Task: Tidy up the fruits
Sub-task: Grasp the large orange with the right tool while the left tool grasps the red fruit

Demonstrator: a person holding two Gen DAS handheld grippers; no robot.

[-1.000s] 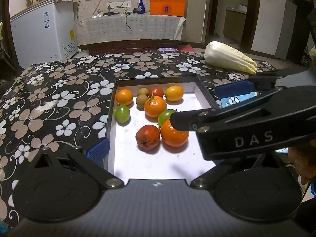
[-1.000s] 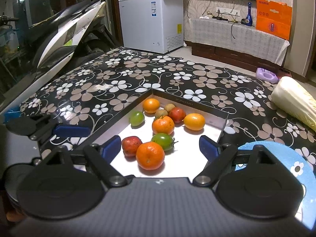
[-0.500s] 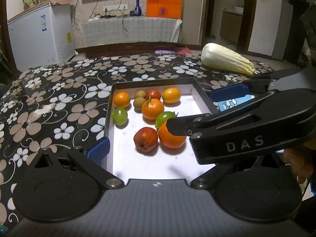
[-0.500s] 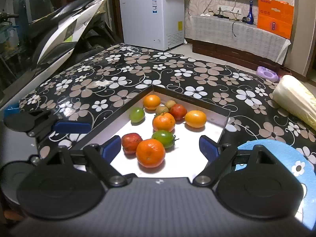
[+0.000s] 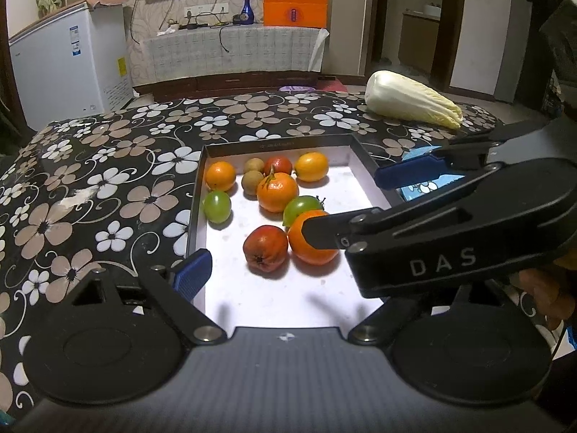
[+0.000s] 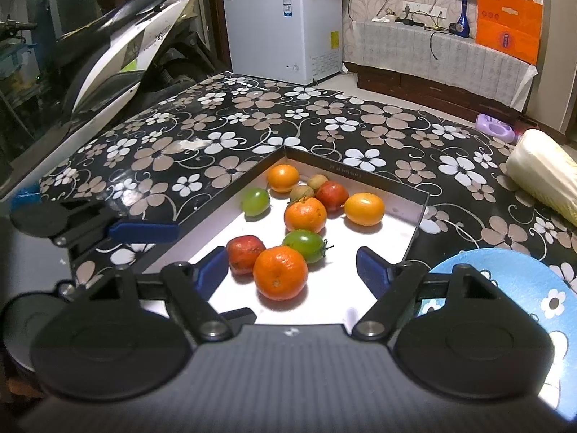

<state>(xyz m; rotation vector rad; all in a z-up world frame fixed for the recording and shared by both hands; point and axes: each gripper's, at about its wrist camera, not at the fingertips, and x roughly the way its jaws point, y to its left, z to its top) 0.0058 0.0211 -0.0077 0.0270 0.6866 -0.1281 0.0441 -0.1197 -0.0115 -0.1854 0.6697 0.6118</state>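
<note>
Floral tablecloth is carrying a white tray of fruits. Left gripper is hovering over the tray's left rim, jaws wide, closing, empty. Right gripper is closing around the nearest orange, pads not touching.

Black flowered table, shallow white-floored tray, pale cabbage, blue plate

Fruits lie in the tray; a cabbage lies beyond it.
</note>
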